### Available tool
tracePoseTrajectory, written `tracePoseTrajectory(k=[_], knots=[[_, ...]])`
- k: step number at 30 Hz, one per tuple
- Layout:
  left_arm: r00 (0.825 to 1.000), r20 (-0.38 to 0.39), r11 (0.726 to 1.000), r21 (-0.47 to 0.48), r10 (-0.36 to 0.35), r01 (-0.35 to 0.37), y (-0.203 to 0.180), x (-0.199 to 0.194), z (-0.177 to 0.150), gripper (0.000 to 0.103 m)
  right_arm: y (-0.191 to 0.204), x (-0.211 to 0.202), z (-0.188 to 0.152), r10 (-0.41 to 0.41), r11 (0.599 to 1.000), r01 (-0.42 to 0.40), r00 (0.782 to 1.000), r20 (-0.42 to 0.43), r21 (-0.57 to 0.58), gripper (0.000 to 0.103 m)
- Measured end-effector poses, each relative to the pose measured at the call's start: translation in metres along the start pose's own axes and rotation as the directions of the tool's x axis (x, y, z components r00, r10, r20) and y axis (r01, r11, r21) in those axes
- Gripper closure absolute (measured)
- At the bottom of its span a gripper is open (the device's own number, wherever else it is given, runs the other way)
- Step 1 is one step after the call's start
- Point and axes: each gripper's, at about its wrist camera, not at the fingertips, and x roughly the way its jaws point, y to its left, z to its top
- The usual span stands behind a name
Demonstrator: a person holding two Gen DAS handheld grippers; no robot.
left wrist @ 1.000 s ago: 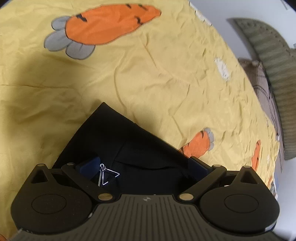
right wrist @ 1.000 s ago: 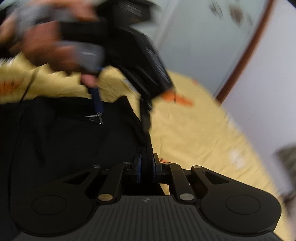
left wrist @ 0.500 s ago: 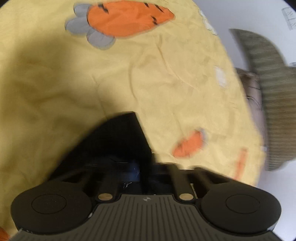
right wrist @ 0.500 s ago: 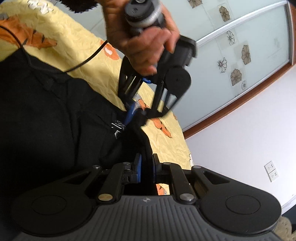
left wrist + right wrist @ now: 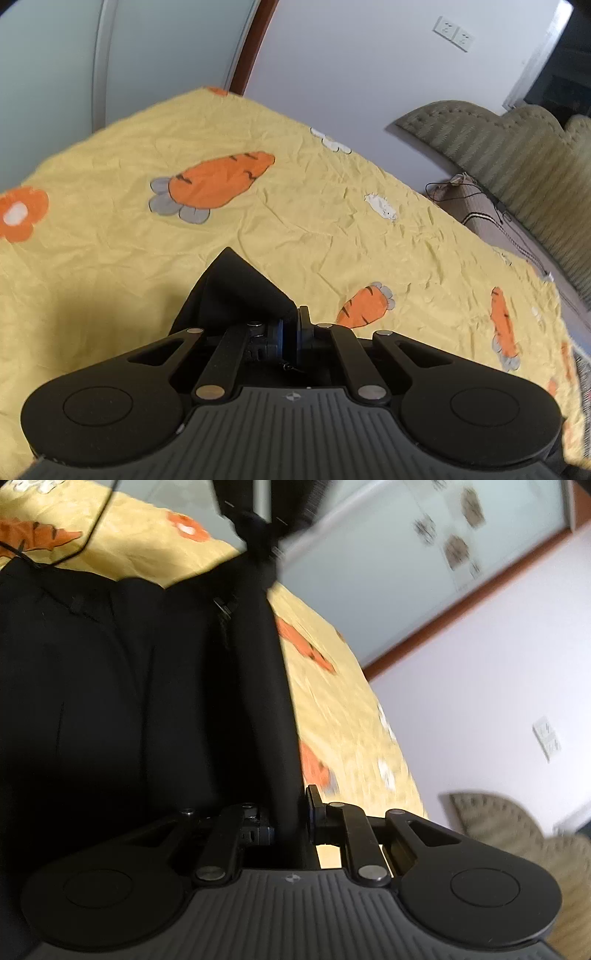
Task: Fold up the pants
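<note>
The black pants [image 5: 129,686] hang stretched between my two grippers above the yellow carrot-print bedsheet [image 5: 303,206]. In the left wrist view my left gripper [image 5: 290,332] is shut on a corner of the pants [image 5: 236,291], which sticks up past the fingers. In the right wrist view my right gripper [image 5: 291,819] is shut on an edge of the pants. The left gripper [image 5: 258,528] shows blurred at the top of that view, holding the far corner. A small metal clasp [image 5: 221,607] sits near the waistband.
An olive padded headboard [image 5: 517,158] and a brown pillow [image 5: 487,221] with a black cable lie at the bed's right side. A frosted glass wardrobe door [image 5: 388,554] and a white wall with sockets [image 5: 454,31] stand behind the bed.
My left gripper closed on the pants corner and lifted, tilting up so the wall and headboard came into view. My right gripper stayed shut on the pants, which now hang taut.
</note>
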Motion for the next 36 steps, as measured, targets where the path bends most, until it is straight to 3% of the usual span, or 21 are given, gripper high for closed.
tracePoseTrajectory(k=[3, 5, 10, 12, 16, 22, 30, 33, 35, 36], knots=[[1.000, 0.007, 1.000, 0.009, 0.019, -0.019, -0.002, -0.003, -0.006, 0.096, -0.012, -0.004, -0.017, -0.062, 0.997, 0.065, 0.997, -0.053, 0.053, 0.090], [1.000, 0.010, 1.000, 0.007, 0.023, -0.023, -0.002, -0.008, -0.012, 0.096, -0.016, -0.012, -0.022, -0.100, 0.993, 0.103, 0.993, -0.058, 0.063, 0.096], [0.997, 0.065, 0.996, 0.076, 0.046, -0.051, -0.001, -0.047, -0.042, 0.096, 0.006, -0.052, -0.013, -0.165, 0.986, 0.165, 0.986, -0.013, 0.027, 0.099], [0.998, 0.054, 0.995, 0.081, 0.045, -0.049, 0.006, -0.061, -0.057, 0.096, 0.023, -0.070, -0.010, -0.174, 0.985, 0.174, 0.985, -0.001, -0.003, 0.099], [0.998, -0.001, 0.994, 0.095, 0.060, -0.060, 0.027, -0.080, -0.095, 0.096, 0.063, -0.101, -0.009, -0.142, 0.989, 0.142, 0.990, 0.001, -0.047, 0.099], [0.986, -0.128, 0.992, 0.070, 0.110, -0.102, 0.061, -0.071, -0.139, 0.095, 0.106, -0.122, -0.018, -0.055, 0.998, 0.054, 0.998, -0.026, -0.031, 0.099], [0.982, -0.106, 0.983, 0.121, 0.153, -0.140, 0.060, -0.072, -0.155, 0.092, 0.130, -0.145, -0.018, -0.026, 0.999, 0.027, 0.999, -0.042, 0.036, 0.099], [0.977, -0.108, 0.977, 0.126, 0.185, -0.171, 0.057, -0.067, -0.155, 0.080, 0.132, -0.144, -0.022, -0.006, 0.998, 0.010, 0.998, -0.064, 0.068, 0.099], [0.973, -0.093, 0.971, 0.133, 0.211, -0.197, 0.054, -0.071, -0.156, 0.058, 0.147, -0.147, -0.030, -0.034, 0.999, 0.037, 0.997, -0.066, 0.037, 0.098], [0.968, -0.069, 0.962, 0.149, 0.240, -0.228, 0.051, -0.076, -0.157, 0.054, 0.153, -0.148, -0.031, -0.068, 0.998, 0.069, 0.996, -0.065, 0.009, 0.096]])
